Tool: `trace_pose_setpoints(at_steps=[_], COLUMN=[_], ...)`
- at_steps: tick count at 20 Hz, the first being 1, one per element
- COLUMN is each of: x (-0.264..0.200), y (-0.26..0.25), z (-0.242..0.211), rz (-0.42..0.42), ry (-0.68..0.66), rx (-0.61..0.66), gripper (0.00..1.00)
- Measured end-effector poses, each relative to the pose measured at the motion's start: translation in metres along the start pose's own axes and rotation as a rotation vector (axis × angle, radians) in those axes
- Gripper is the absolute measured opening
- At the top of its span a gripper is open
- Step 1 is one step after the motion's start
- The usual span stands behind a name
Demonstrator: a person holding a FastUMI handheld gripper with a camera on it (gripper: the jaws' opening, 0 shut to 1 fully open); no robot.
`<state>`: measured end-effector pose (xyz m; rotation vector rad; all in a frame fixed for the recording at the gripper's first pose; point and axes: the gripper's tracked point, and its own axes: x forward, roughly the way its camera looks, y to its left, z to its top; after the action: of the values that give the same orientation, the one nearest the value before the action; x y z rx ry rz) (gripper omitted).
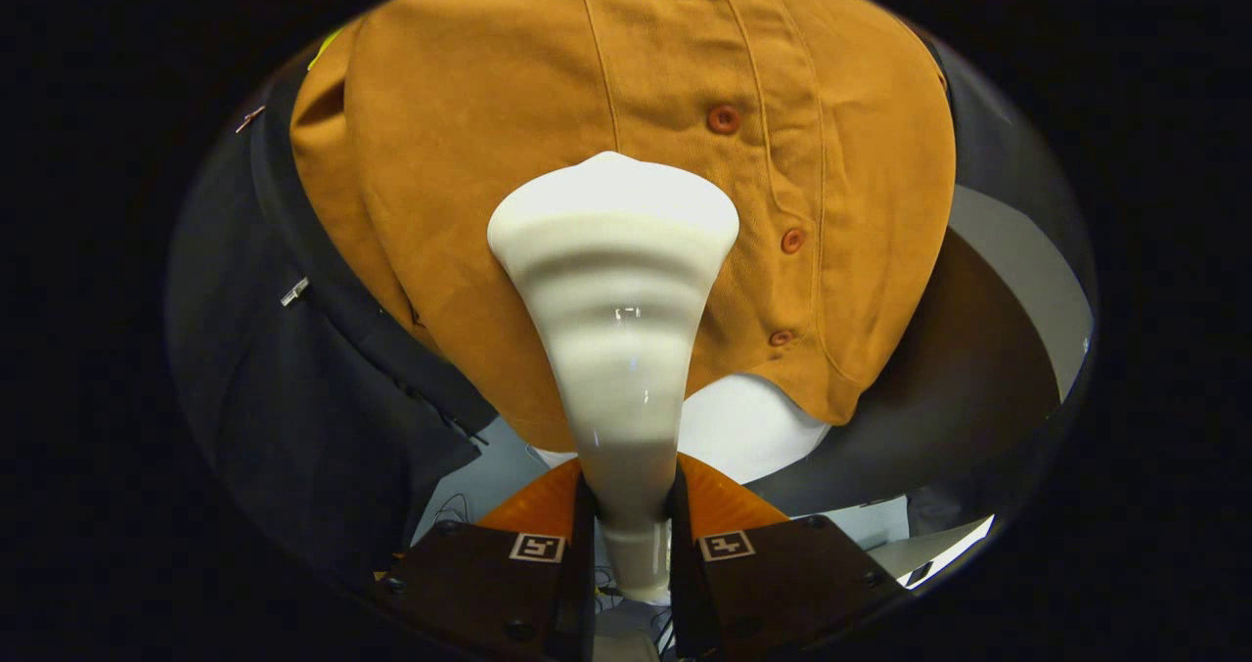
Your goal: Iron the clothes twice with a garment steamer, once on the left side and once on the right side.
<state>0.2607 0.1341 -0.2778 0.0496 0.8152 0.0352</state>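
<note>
gripper point(631, 506) clenched on steamer point(616, 330) handle; its long axis points ahead, head against shirt point(469, 154), left of the button row point(724, 119).

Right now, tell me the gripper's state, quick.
Gripper: shut on the steamer, both fingers pressing its handle; the head is against the shirt.

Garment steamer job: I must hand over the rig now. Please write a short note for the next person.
Gripper: shut on the steamer, both fingers pressing its handle.
Steamer head: against the mustard shirt, beside the button placket, about mid-height.
Shirt hangs buttoned, with a white form under its hem.
Done: cannot tell how many passes.
Left: confirm each side gets one pass.
</note>
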Motion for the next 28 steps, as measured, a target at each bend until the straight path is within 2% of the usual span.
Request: trace_pose_setpoints(at_steps=[8,16,21,28], x=[-0.044,-0.123,-0.172,-0.215], y=[-0.008,-0.036,-0.050,-0.063], z=[0.069,0.153,0.185,0.217], rz=[0.025,-0.007,-0.026,-0.027], ry=[-0.196,-0.472,-0.638,-0.837], rx=[-0.015,-0.011,-0.010,-0.025], gripper=[0.35,0.35,0.34,0.34])
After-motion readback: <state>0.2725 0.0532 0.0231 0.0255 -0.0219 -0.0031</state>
